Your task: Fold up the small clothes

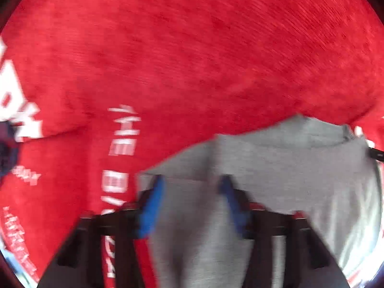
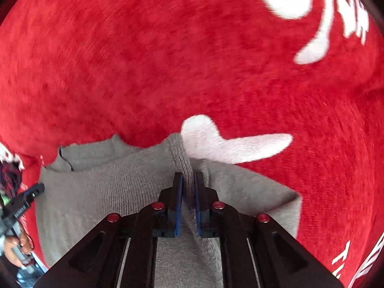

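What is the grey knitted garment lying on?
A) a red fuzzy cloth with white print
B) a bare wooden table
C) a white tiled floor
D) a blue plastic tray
A: in both wrist views the grey garment rests on a red fuzzy cloth with white lettering and shapes printed on it.

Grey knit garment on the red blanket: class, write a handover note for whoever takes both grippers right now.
Left gripper: jaws open over the grey knit garment, gripping nothing.
Right gripper: jaws nearly closed, pinching a ridge of the garment between the blue pads.
The garment lies on the red blanket with white print, one layer already folded over.
Left to do: release the right side, check the edges line up, then finish folding; the left view is blurred.
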